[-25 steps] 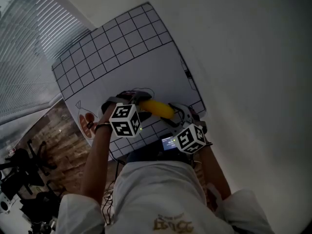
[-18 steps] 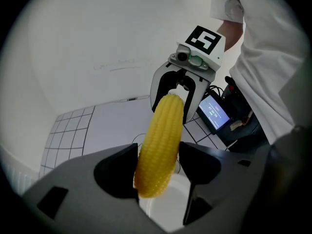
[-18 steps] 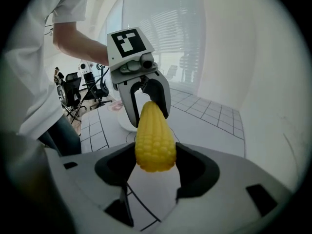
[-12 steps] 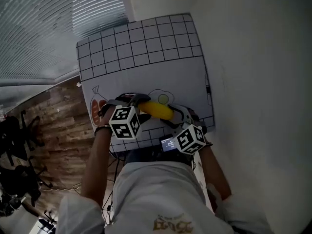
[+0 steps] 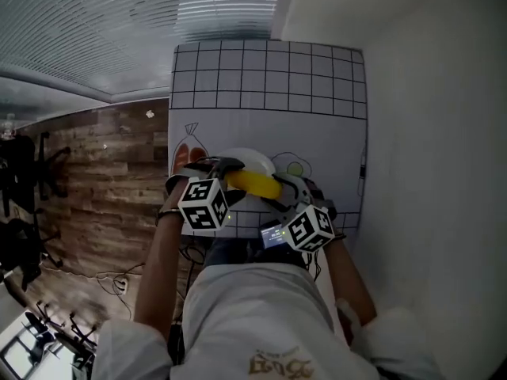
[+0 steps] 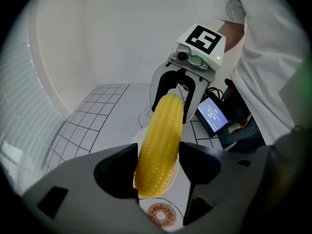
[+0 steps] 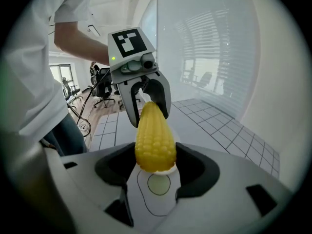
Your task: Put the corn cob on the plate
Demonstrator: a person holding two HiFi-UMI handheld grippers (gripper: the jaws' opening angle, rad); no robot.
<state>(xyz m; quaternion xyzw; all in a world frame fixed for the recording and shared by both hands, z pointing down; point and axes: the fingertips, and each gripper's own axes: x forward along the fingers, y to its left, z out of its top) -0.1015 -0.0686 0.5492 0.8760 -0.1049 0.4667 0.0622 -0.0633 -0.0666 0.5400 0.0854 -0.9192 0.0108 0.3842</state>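
The yellow corn cob (image 5: 252,183) hangs level between my two grippers, over the white plate (image 5: 247,159) at the near part of the mat. My left gripper (image 5: 226,169) is shut on one end, and the left gripper view shows the cob (image 6: 158,145) pinched between the dark jaws (image 6: 157,167). My right gripper (image 5: 285,190) is shut on the other end; in its own view the cob (image 7: 155,140) fills the gap in the right gripper (image 7: 156,162). Plate (image 6: 138,138) shows beneath. Each gripper faces the other.
A white mat with a black grid (image 5: 269,77) covers the table, with printed drawings: a fried egg (image 7: 158,184), a donut (image 6: 158,213) and a reddish shape (image 5: 188,153). A small lit screen (image 5: 275,233) sits at the near edge. Wood floor lies left, a white wall right.
Both grippers carried the cob leftwards across the mat, and the white plate has come into view under it. The head view has swung round. Neither grip has changed.
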